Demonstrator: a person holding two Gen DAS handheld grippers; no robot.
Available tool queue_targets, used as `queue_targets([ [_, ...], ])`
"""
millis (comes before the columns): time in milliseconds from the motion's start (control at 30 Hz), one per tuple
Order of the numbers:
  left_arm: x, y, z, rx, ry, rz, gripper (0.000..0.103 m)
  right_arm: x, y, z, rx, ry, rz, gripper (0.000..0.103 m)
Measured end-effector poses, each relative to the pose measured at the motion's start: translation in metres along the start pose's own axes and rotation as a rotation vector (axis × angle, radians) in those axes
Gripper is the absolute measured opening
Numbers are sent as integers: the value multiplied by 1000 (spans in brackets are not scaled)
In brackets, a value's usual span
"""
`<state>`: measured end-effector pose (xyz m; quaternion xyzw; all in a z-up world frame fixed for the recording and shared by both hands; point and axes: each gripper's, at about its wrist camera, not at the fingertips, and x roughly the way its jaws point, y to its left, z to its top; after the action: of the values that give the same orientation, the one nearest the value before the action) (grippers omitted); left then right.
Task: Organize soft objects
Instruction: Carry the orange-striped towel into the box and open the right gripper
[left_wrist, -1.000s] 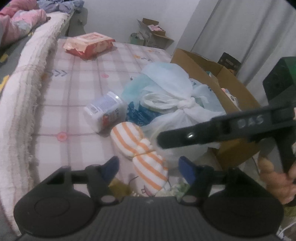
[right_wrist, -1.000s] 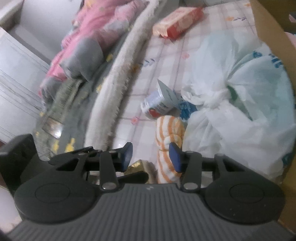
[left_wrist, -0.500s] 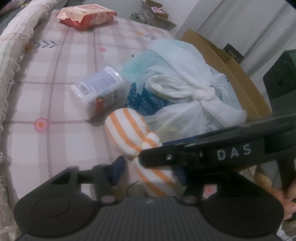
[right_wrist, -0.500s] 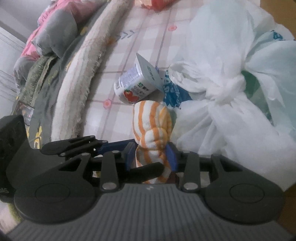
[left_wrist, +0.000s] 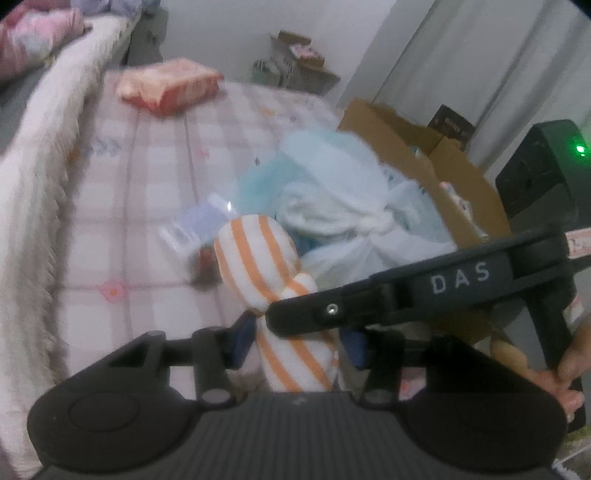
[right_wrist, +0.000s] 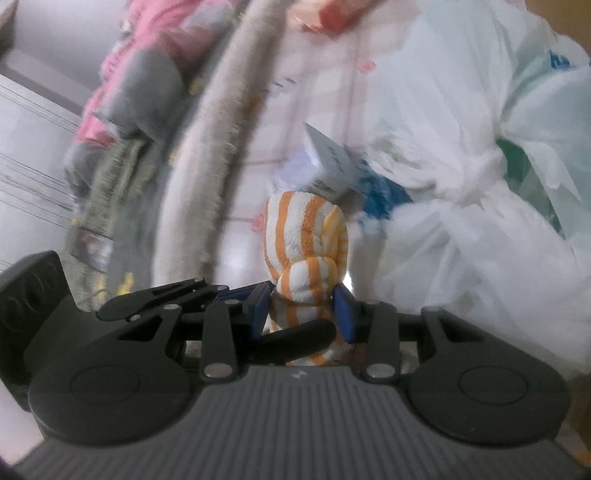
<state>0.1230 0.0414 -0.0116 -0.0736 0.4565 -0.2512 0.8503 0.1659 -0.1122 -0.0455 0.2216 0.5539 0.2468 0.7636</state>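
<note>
**Both grippers on the striped roll**

Since a second ago both grippers have come in on the roll: then it lay ahead of open fingers, now it sits between both pairs. Left jaws are closing, and were much wider then.

- Roll (left_wrist: 258, 258): orange-and-white striped cloth, knotted at mid-length, standing up off the checked sheet (left_wrist: 147, 192), in front of the can (left_wrist: 195, 229) and the tied bag (left_wrist: 354, 214).
- Left gripper (left_wrist: 295, 341): blue pads either side of the roll's lower part, left pad touching cloth; right pad partly hidden behind the other tool's arm.
- Right gripper (right_wrist: 301, 312): narrow gap, both pads pressed on the roll just below its knot. A hand (left_wrist: 565, 376) holds this tool at the right edge of the left view.
- Box (left_wrist: 406, 147) behind the bag; wipes pack (left_wrist: 166, 86) far up the sheet.
- Both views blurred.
</note>
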Motion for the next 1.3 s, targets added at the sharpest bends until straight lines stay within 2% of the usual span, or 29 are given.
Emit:
queue_targets([
  [333,-46,-44,20,107,-114,53,52,-56,14,3,-55,-129,151,35],
  [567,-35,-111,52,235,-159,-20,55,-135,-10,5,-67,-282,133,34],
  [667,-14,-152,68,299,-153,-84,58,-177,-32,3,-52,-348,82,33],
  [800,23,-205,84,362,-111,-185,60,-232,-69,-2,-18,-413,-40,32],
  [967,82,-259,88,396,-29,-288,67,-277,-129,-14,86,-431,-157,31],
  [1133,124,-272,79,392,57,-263,69,-292,-176,-32,147,-434,-293,31],
  [1300,124,-248,80,356,75,-242,69,-283,-210,-35,114,-375,-462,31],
])
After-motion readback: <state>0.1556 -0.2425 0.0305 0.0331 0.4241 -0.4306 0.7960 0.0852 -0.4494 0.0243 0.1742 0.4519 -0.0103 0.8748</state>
